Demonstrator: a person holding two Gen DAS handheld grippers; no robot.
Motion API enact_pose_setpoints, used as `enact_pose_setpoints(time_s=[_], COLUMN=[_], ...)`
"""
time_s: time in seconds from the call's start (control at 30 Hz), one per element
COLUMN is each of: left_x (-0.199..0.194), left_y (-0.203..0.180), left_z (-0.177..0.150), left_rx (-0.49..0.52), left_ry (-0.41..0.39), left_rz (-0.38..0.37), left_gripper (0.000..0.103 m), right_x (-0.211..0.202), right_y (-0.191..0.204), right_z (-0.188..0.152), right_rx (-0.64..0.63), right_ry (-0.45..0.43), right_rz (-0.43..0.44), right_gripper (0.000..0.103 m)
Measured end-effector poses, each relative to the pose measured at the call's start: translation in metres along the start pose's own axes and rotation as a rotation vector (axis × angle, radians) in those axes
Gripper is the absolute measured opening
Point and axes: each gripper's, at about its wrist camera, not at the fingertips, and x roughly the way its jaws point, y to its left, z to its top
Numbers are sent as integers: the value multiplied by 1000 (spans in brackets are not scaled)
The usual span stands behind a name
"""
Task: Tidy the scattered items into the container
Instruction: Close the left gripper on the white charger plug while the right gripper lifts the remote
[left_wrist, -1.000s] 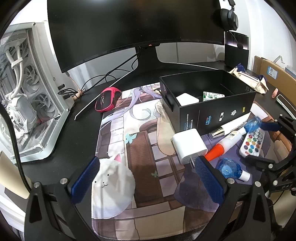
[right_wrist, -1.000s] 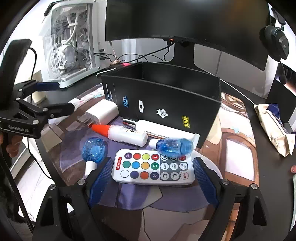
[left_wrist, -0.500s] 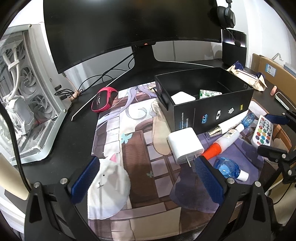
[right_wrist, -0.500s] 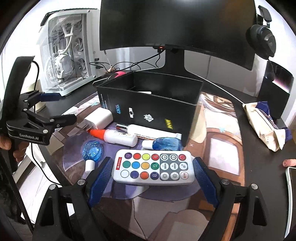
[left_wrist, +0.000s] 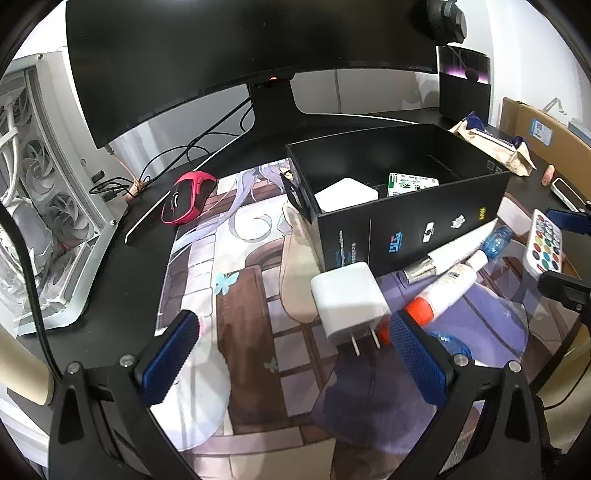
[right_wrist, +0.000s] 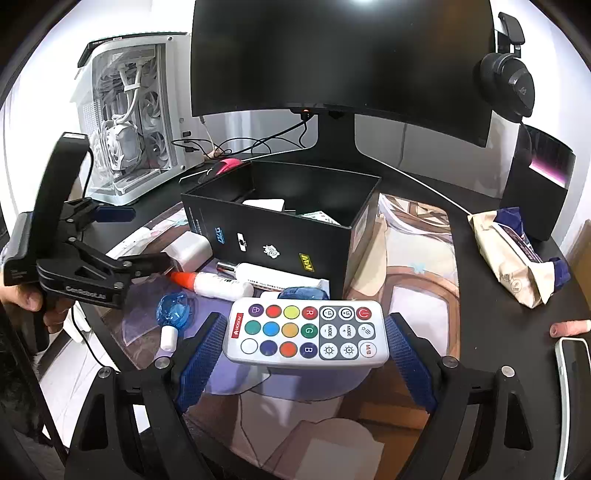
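White plastic remote (right_wrist: 306, 334) — apparently clamped lengthwise in right gripper (right_wrist: 301, 345), raised for black box (right_wrist: 280, 236) | left gripper (left_wrist: 295, 354) — jaws apart, empty, approaching charger (left_wrist: 347, 299)

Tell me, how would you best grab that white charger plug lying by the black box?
Grip the white charger plug across its two flat side faces, coming from above and from the prong end. Its prongs point toward the open left hand-held gripper, and the black box blocks the far side.

My left camera looks down from the near-left, my right from the near-right; both share the black box (left_wrist: 406, 221) (right_wrist: 280, 236).
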Motion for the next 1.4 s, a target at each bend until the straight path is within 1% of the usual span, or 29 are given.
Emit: enact_pose_setpoints(time_s=[0.33, 0.53, 0.9, 1.1, 1.3, 1.4], left_x=[15, 23, 39, 41, 44, 44], left_y=[-1, -3, 10, 14, 21, 22], left_z=[11, 11, 5, 3, 0, -1], left_rx=[-46, -51, -75, -97, -145, -152], left_ry=[20, 37, 85, 79, 77, 72], left_rz=[-7, -16, 1, -24, -72, -79], left_gripper=[103, 103, 103, 103, 103, 103], right_x=[7, 11, 11, 14, 14, 13], right_y=[-13, -13, -15, -15, -14, -14], right_z=[7, 12, 14, 14, 13, 14], right_rx=[7, -11, -6, -7, -6, -8], right_ry=[10, 16, 15, 20, 21, 17], right_rz=[28, 37, 43, 48, 49, 52], right_gripper=[87, 87, 87, 87, 87, 87])
